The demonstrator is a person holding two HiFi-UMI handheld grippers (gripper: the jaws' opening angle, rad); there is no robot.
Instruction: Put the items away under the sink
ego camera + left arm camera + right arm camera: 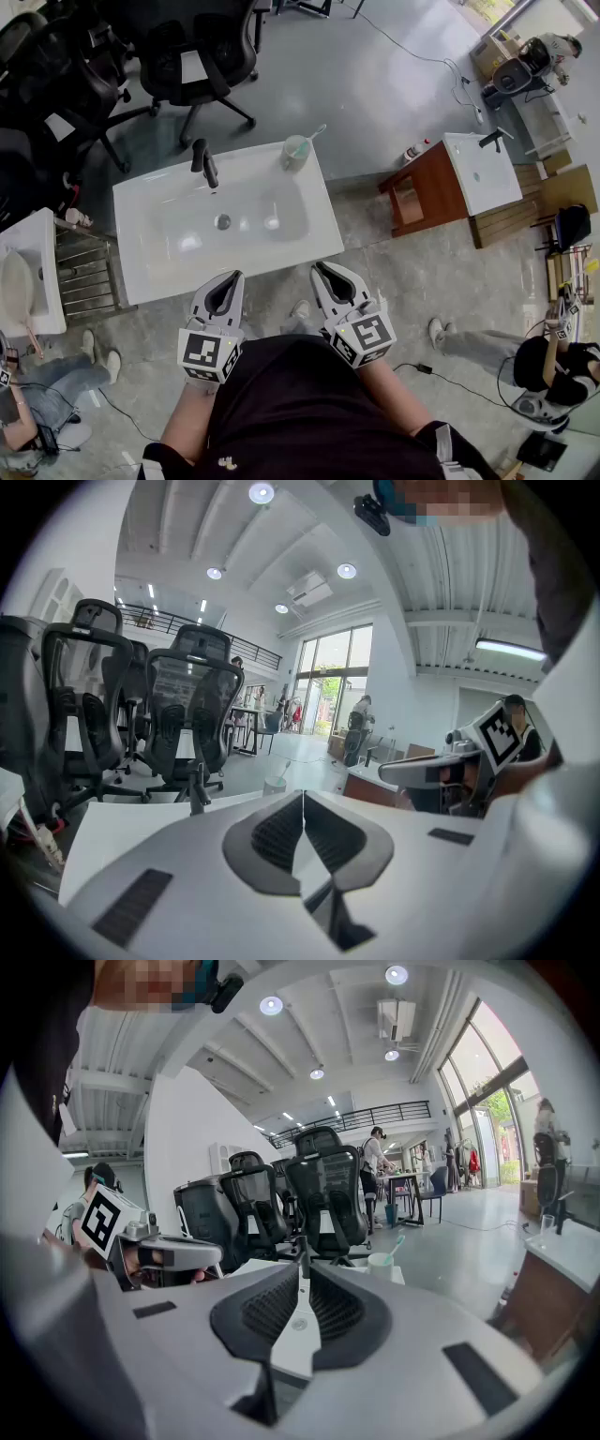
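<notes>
— What is the left side showing?

— You are holding the left gripper (232, 280) low in front of your body, its tip hovering at the near edge of the white sink (150, 262). Its jaws are pressing together, pad against pad, with nothing between them; the left gripper view shows the seam closed (303, 795).

— And on the sink itself?

— A black faucet (205, 164) is standing at the back rim, left of centre, and the drain (222, 222) is sitting in the basin just in front of it. The pale cup (296, 150) with a toothbrush leaning in it is standing upright on the back right corner of the sink top, well apart from both of your grippers.

— The right side?

— You are keeping the right gripper (322, 273) beside the left one, near the sink's front right corner. Its fingers are also clenching shut on nothing (302, 1271); the cup (380, 1264) is showing beyond its tip. Farther right, a wooden cabinet (422, 192) carrying a second white basin is standing on the floor.
</notes>
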